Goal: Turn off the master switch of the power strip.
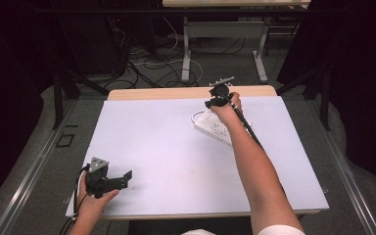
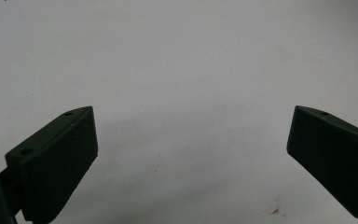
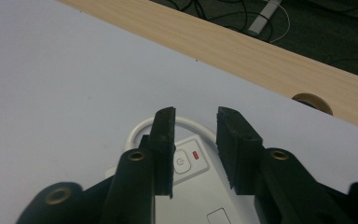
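Over at the near left corner of the worktop (image 1: 176, 147), well away from the white power strip (image 1: 214, 128), the left gripper (image 1: 108, 180) rests low in the person's left hand (image 1: 92, 201). Its fingers (image 2: 56, 163) are spread wide with just bare white surface between them.

The power strip lies toward the far side, right of centre, with its white cord (image 3: 140, 128) looping off the end. The right gripper (image 3: 195, 149) hangs right over that end, above the power button (image 3: 182, 162). Its fingers (image 3: 164, 149) are narrowed but gapped, probably not touching the strip, hard to tell from here. A wooden edge (image 3: 242, 46) runs just beyond the strip.
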{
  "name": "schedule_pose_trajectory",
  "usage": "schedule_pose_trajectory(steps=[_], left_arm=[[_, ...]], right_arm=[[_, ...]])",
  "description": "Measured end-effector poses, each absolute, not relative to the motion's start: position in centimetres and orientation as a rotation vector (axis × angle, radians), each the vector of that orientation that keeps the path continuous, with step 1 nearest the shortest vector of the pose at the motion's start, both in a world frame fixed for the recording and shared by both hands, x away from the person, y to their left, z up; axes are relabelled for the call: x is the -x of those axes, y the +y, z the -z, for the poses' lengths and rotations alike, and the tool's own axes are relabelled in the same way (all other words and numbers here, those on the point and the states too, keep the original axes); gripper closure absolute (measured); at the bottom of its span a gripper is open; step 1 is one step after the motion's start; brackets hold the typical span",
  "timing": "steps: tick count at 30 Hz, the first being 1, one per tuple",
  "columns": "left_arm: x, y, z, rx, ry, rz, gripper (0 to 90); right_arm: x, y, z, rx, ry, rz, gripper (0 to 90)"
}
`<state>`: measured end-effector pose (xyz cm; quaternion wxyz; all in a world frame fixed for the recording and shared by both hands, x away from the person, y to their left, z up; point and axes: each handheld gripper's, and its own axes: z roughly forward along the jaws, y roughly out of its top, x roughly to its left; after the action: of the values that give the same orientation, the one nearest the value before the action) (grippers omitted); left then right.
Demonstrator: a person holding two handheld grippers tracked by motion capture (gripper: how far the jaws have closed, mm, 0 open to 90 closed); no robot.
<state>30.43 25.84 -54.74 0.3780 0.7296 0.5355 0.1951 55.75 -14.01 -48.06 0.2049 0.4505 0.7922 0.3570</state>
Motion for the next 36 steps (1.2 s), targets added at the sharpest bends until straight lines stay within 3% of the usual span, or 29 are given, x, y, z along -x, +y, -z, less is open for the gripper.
schedule_pose_trajectory(steps=[13,36], left_arm=[[-30.5,25.8,54.8,-1.865,1.376,-0.489,2.0],[-30.4,26.1,54.9,-1.860,1.388,-0.481,2.0]], right_arm=[[-56.1,-13.2,49.6,-1.252,2.283,-0.922,90.0],[-56.8,-12.4,52.2,-1.307,2.336,-0.842,90.0]])
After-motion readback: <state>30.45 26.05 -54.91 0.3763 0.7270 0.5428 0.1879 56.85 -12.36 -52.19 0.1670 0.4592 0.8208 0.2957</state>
